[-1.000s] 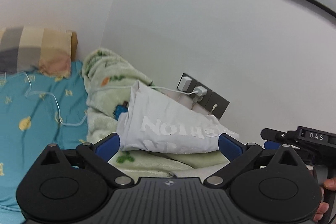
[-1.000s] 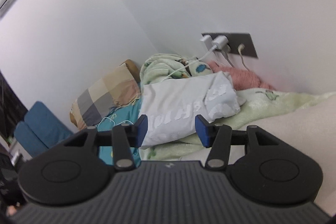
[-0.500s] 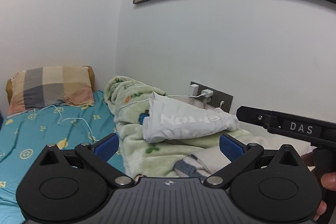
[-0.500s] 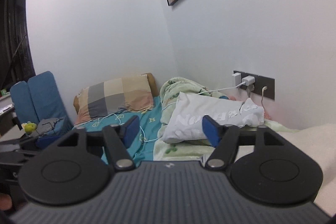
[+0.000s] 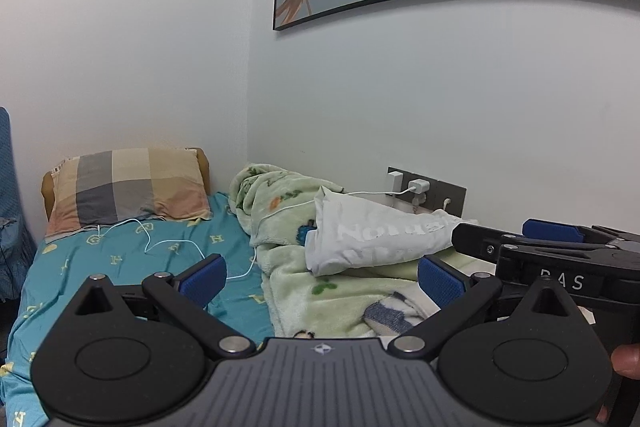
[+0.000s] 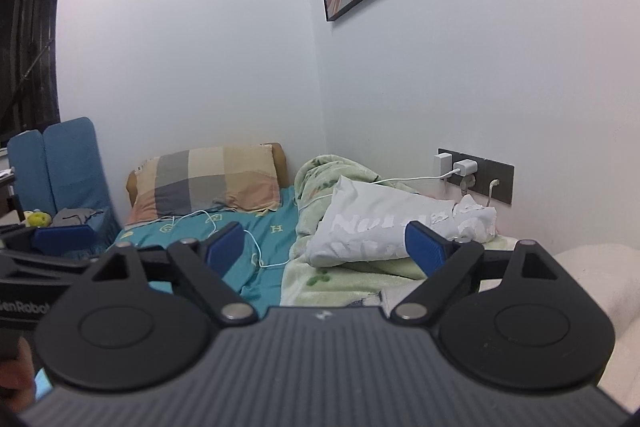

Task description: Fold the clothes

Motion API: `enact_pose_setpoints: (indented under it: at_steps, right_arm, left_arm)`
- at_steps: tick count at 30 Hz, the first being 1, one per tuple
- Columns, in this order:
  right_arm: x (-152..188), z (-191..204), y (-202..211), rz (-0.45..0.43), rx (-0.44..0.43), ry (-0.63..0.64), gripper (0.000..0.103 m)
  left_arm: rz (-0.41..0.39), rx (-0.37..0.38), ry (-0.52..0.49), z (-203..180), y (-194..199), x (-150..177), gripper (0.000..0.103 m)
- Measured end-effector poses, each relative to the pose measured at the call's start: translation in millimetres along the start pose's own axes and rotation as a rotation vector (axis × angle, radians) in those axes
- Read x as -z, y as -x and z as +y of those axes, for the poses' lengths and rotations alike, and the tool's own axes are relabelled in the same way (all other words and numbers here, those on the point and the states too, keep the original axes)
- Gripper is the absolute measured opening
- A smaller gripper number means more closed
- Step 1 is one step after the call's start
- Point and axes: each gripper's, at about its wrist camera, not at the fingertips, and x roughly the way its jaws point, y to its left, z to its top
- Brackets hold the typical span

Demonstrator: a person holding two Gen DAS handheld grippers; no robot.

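straight ahead of the left gripper (image 5: 322, 277), spread wide and holding nothing, the folded white garment (image 5: 376, 239) lies on the green blanket (image 5: 320, 291), slightly right of centre, long axis crosswise. the right gripper (image 6: 325, 247), equally wide and empty, looks nearer. beyond it, only the right view shows a blue chair (image 6: 60, 163).

Left gripper (image 5: 322, 281): jaws spread wide, nothing between the 2 blue pads (image 5: 202, 279); held level, pointing forward. Right gripper (image 6: 326, 251): jaws likewise spread wide, both pads bare, nothing gripped. The 2 grippers sit side by side at similar height, each visible at the edge of the other's view. A fingertip (image 5: 626, 359) shows on the right gripper's handle.
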Motion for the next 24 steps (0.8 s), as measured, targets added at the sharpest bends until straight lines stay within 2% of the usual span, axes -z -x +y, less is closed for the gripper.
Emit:
enact_pose_setpoints:
  at_steps: [6, 24]
  right_arm:
    - [3.6, -4.3, 2.9, 0.000, 0.028, -0.017, 0.089]
    - [5.3, 1.1, 7.4, 0.011, 0.037, -0.003, 0.089]
  left_arm:
    - [0.008, -0.008, 0.013, 6.6, 2.4, 3.6, 0.103]
    - [0.022, -0.047, 0.035, 19.6, 7.6, 3.0, 0.103]
